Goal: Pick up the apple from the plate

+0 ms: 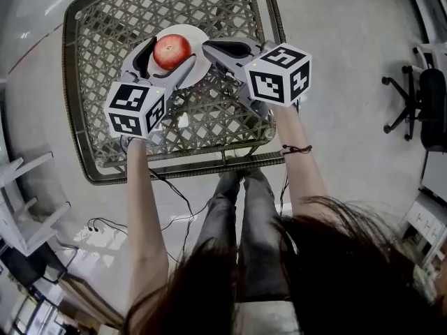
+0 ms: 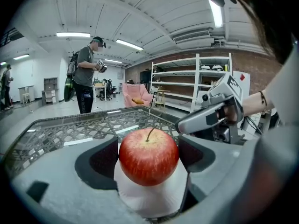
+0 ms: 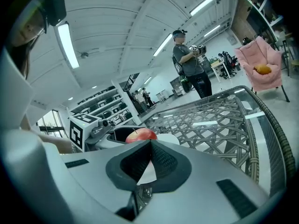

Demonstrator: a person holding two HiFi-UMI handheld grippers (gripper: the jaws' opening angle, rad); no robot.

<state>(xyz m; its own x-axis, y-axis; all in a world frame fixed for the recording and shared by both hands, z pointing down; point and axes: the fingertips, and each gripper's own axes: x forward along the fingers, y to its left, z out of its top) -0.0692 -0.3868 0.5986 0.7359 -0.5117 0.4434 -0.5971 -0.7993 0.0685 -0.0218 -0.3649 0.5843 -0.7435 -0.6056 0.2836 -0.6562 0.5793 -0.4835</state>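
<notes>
A woven grey wicker lattice table with a glass top point(image 1: 98, 61) fills the far half of the scene. Over it, the left gripper point(image 1: 166, 58) has its two dark-padded fingers pressed against either side of the fruit, as far as its own view shows. The right gripper point(image 1: 208, 49) sits just right of it with fingers together, holding nothing. A round white plate point(image 1: 199, 37) lies at the table's middle, and the red apple with a short stem point(image 1: 172, 51) is directly over it. The grasp looks made, but I cannot tell whether the lift off the plate has begun, and carrying the apple clear is still to do.
</notes>
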